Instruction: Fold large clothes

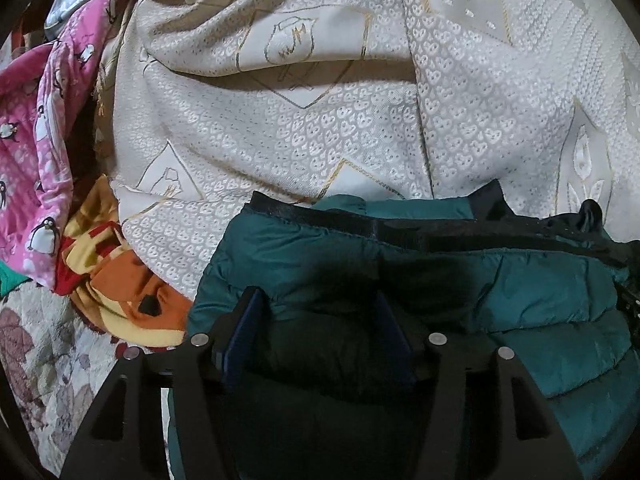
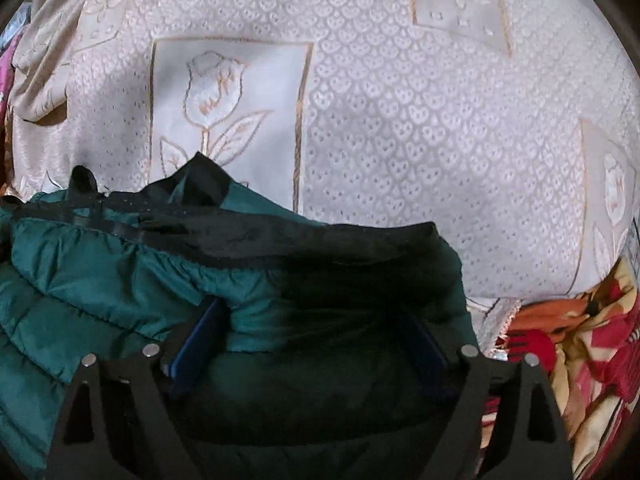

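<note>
A teal quilted puffer jacket [image 1: 520,300] with a black band along its far edge lies folded on a cream patterned cloth [image 1: 320,120]. My left gripper [image 1: 318,296] stands over its left part, jaws apart. The padding bulges up between the blue pads [image 1: 240,340], which do not visibly clamp it. In the right wrist view the same jacket [image 2: 80,280] fills the lower left. My right gripper [image 2: 316,308] is spread wide over the jacket's right end, with dark fabric lying loose between its fingers [image 2: 192,344]. A black loop [image 2: 82,180] sticks up at the jacket's far edge.
Pink penguin-print fabric [image 1: 44,120] is heaped at the left, with an orange, yellow and red blanket [image 1: 108,280] beneath it. That blanket [image 2: 580,340] also shows at the right. A floral quilt [image 1: 40,360] lies at the lower left. The cream cloth [image 2: 400,120] stretches beyond the jacket.
</note>
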Demonstrator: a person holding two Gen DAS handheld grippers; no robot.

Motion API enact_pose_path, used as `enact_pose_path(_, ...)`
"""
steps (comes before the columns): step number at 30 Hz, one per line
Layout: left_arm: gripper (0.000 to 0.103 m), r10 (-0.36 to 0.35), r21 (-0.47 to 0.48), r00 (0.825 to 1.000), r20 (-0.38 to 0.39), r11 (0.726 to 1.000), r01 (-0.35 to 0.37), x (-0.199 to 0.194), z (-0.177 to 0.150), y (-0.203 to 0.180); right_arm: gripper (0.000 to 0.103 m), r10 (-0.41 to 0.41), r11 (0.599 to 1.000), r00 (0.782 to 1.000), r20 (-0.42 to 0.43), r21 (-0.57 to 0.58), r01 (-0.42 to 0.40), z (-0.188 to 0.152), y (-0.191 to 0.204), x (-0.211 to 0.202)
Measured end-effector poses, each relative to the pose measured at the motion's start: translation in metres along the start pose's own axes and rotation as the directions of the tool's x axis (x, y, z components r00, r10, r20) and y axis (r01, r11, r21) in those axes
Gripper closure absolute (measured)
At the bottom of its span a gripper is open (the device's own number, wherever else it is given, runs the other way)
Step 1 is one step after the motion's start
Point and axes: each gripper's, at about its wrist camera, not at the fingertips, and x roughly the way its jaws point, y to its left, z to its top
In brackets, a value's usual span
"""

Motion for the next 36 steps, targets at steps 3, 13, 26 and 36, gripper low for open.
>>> enact_pose_path(3,0.061,-0.005,-0.001,1.000,0.003,1.000,0.005,0.000,-0.001,0.001,0.012,0.003,1.000,1.000,-0.013,-0.015,-0.003,0.006,0.006,-0.006)
enact_pose_path(13,0.060,-0.007,-0.008,1.000,0.011,1.000,0.007,0.001,-0.002,0.002,0.012,0.146,0.984,0.989,0.019,-0.107,-0.143,-0.022,0.021,-0.082)
enact_pose_path(26,0.059,-0.005,0.002,1.000,0.016,1.000,0.005,-0.004,-0.004,0.001,0.009,0.080,0.995,0.995,-0.055,-0.064,-0.083,-0.032,0.033,-0.029)
enact_pose_path(36,0.059,-0.036,0.003,0.998,0.050,0.999,0.035,-0.047,-0.006,0.012,0.008,0.110,0.992,0.994,-0.002,-0.058,-0.110,-0.051,0.023,-0.097)
